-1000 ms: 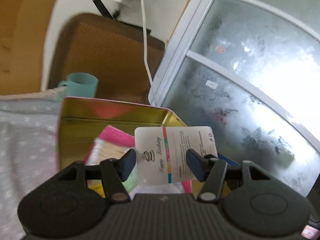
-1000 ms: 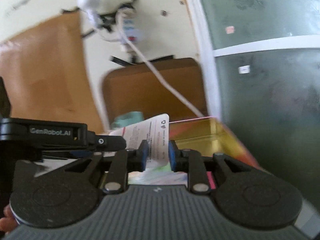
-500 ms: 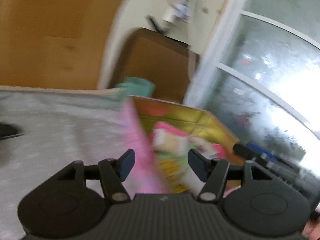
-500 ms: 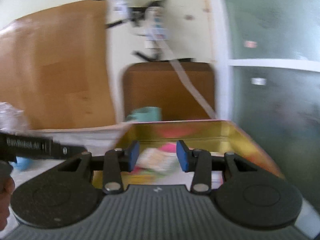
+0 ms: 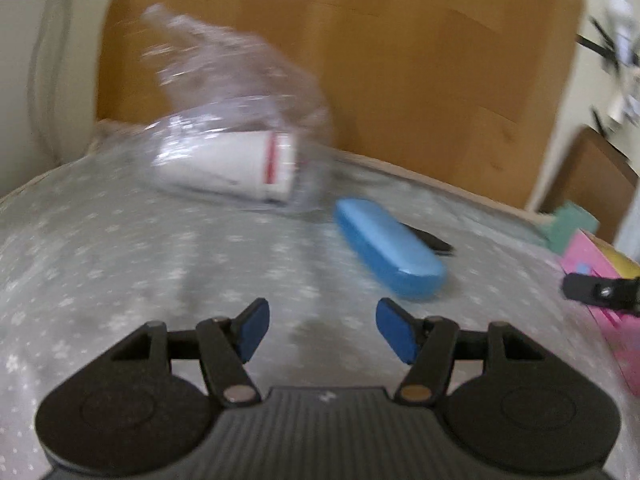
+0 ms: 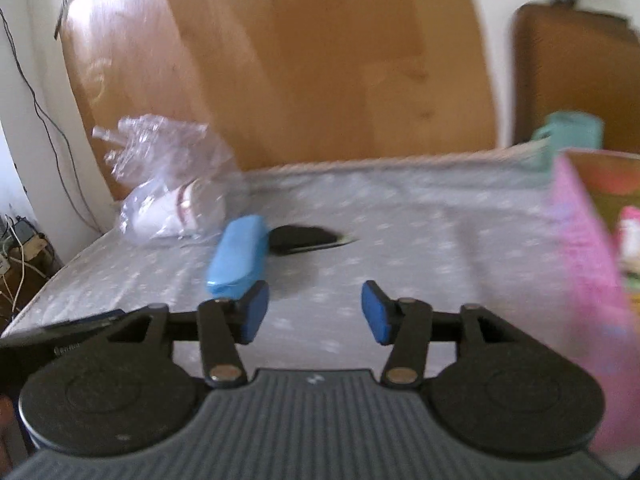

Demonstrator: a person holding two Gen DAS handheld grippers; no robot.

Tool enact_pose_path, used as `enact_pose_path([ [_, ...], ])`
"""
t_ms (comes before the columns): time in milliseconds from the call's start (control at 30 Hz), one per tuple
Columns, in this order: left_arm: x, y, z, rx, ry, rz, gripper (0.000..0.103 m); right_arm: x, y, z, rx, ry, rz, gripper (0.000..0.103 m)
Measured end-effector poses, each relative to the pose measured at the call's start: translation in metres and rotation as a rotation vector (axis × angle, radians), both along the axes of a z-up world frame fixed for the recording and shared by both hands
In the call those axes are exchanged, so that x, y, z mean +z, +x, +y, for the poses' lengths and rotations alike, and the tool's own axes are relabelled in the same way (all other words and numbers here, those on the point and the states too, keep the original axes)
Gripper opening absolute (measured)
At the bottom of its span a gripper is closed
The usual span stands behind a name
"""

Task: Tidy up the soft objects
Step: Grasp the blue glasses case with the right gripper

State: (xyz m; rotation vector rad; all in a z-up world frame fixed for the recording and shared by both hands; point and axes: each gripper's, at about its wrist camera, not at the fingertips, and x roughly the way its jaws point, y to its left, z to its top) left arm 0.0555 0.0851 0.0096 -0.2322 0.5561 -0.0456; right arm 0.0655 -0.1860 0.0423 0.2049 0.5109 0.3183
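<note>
A pink tin box [image 6: 588, 264] with a gold inside stands at the right on a grey star-patterned cloth [image 6: 400, 232]; colourful soft items [image 6: 630, 240] lie in it. It also shows at the right edge of the left wrist view [image 5: 600, 276]. My left gripper [image 5: 319, 330] is open and empty above the cloth. My right gripper [image 6: 315, 312] is open and empty, left of the box. A blue oblong case [image 5: 388, 248] lies ahead of the left gripper; it also shows in the right wrist view [image 6: 238, 256].
A clear plastic bag [image 5: 240, 120] with a white paper cup [image 5: 236, 168] lies at the back left. A flat black object [image 6: 304, 238] lies beside the blue case. A teal mug [image 6: 568, 136] stands behind the box. A wooden board [image 6: 320, 60] leans behind the table.
The right gripper was shut on a white tagged item over the box; it let go and opened. Both grippers have swung left, away from the box, towards the blue case and the bag.
</note>
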Motion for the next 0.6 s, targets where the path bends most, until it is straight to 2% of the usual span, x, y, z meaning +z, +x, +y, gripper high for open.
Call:
enact_pose_path([
  [100, 0.001, 0.002, 0.019, 0.054, -0.048, -0.009, 0.065, 0.000, 0.025, 0.040, 0.051, -0.019, 0.032, 0.064],
  [167, 0.001, 0.004, 0.033, 0.096, -0.077, 0.005, 0.065, -0.003, 0.034, 0.070, 0.091, -0.063, 0.030, 0.075],
  [233, -0.004, 0.007, 0.044, 0.118, -0.108, 0.030, 0.066, -0.007, 0.046, 0.094, 0.114, -0.098, 0.025, 0.076],
  [300, -0.007, 0.010, 0.048, 0.118, -0.128, 0.046, 0.066, -0.014, 0.063, 0.113, 0.108, -0.142, 0.040, 0.074],
  [367, -0.011, 0.009, 0.047, 0.109, -0.121, 0.051, 0.066, -0.025, 0.079, 0.119, 0.079, -0.163, 0.095, 0.056],
  [467, -0.012, 0.011, 0.047, 0.098, -0.127, 0.057, 0.066, -0.029, 0.079, 0.107, 0.101, -0.107, 0.134, 0.055],
  [600, -0.011, 0.010, 0.045, 0.080, -0.128, 0.051, 0.066, -0.024, 0.037, 0.069, 0.162, -0.077, 0.141, 0.056],
])
